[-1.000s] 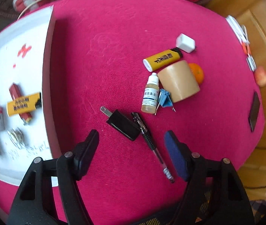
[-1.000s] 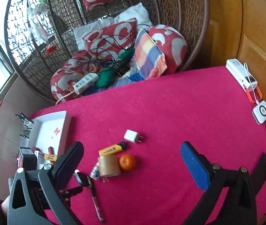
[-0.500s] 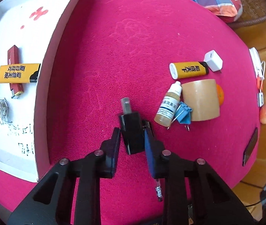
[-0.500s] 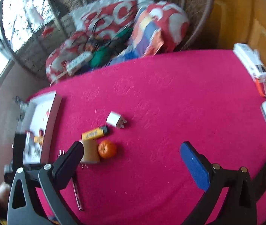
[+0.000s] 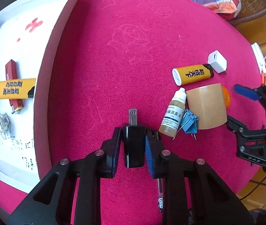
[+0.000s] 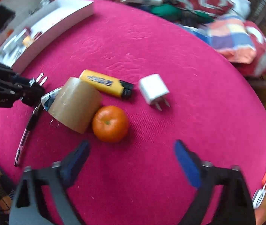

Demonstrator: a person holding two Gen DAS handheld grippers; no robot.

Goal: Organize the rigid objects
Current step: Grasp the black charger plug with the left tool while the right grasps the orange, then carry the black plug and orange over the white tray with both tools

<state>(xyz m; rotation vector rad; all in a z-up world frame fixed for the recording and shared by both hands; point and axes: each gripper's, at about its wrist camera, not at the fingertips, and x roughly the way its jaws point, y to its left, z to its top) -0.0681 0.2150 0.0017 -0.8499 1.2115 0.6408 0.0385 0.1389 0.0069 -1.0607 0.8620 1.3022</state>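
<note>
Pink cloth covers the tabletop (image 5: 114, 56), where the left gripper (image 5: 133, 146) has its jaws closed on the black plug (image 5: 133, 146), so lift it straight, clear of the pen (image 5: 160, 196), toward the white tray (image 5: 44, 86), while the right gripper (image 6: 131, 161) hovers wide open near the orange (image 6: 110, 123)

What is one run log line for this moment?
left gripper: shut on black charger | right gripper: open near orange
</note>
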